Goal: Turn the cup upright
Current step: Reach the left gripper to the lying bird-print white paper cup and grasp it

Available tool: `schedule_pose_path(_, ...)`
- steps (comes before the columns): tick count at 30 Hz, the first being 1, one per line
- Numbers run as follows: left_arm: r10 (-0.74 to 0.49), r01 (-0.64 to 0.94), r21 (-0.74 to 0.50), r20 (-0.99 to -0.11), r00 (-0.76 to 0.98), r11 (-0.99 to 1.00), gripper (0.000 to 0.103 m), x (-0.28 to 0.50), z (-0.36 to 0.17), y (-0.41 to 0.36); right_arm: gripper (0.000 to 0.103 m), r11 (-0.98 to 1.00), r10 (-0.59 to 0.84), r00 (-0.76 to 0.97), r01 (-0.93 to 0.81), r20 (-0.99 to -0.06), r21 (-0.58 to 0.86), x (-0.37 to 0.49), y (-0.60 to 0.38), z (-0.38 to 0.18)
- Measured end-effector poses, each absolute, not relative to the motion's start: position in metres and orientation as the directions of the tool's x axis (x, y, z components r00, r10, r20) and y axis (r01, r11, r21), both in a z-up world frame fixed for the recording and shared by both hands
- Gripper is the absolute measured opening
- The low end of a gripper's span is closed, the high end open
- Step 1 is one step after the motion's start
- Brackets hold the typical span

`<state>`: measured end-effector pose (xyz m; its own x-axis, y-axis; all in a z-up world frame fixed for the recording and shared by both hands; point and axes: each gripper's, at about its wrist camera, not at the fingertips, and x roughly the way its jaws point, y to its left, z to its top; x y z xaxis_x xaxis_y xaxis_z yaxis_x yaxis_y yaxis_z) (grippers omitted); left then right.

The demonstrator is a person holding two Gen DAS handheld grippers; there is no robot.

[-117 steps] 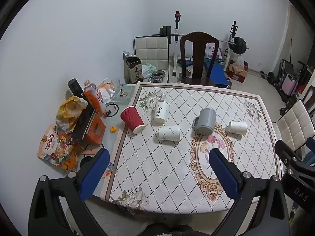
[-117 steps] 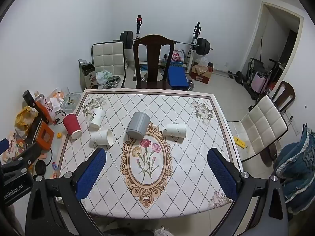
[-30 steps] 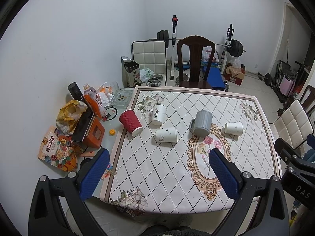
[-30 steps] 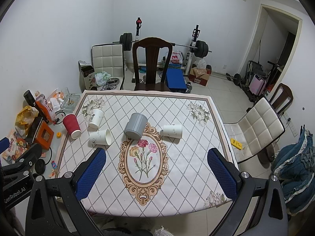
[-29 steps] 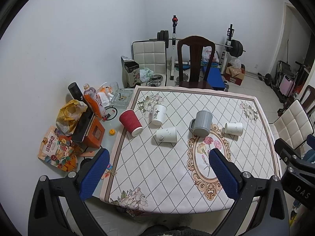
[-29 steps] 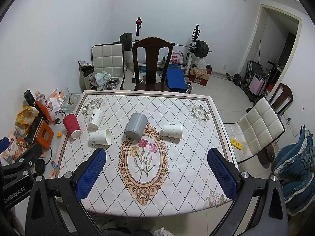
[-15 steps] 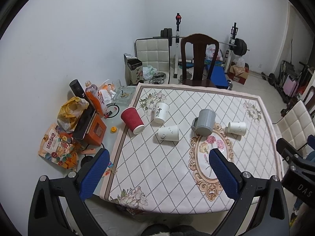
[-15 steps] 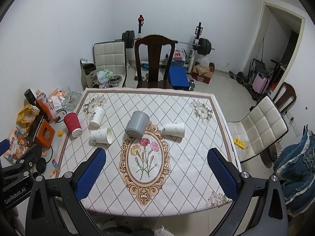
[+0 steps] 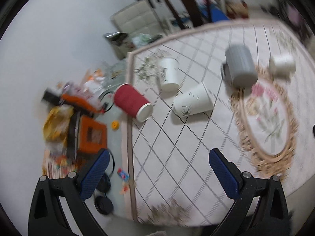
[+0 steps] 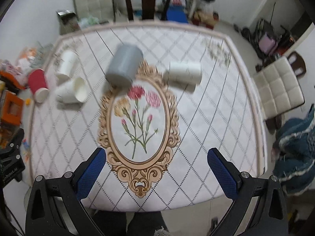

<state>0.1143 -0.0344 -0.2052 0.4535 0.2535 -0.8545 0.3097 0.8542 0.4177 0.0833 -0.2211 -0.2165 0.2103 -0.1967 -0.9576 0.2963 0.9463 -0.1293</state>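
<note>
both claws dropped closer to table (image 10: 196,137); left claw (image 9: 157,169) open; right claw (image 10: 157,169) open, empty

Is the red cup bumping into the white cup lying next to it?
Apart. The left wrist view shows tablecloth between the red cup and the white cup.

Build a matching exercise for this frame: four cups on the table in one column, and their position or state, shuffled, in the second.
Things:
1. red cup
2. grey mug
3. white ceramic cup
4. white paper cup with the plant print

Descriptions:
A. on its side, right of the grey mug
B. upside down at the top of the flower oval
C. tipped at the table's left edge
D. on its side, between the red cup and the mug

Pairs: 1-C, 2-B, 3-A, 4-D
</note>
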Motion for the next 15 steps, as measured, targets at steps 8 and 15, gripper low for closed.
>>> schedule_pose_path(8,0.235,0.587,0.487,-0.859,0.455,0.647,0.101,0.175,-0.282,-0.055,0.103,0.915,-0.21,0.049,0.361,-0.976,-0.178,0.12,-0.23,-0.302)
schedule_pose_path(15,0.203,0.724,0.485,-0.872,0.446,0.49,0.083,0.2,-0.321,-0.077,0.103,0.89,-0.212,-0.041,0.404,-0.976,-0.21,0.132,-0.245,-0.343)
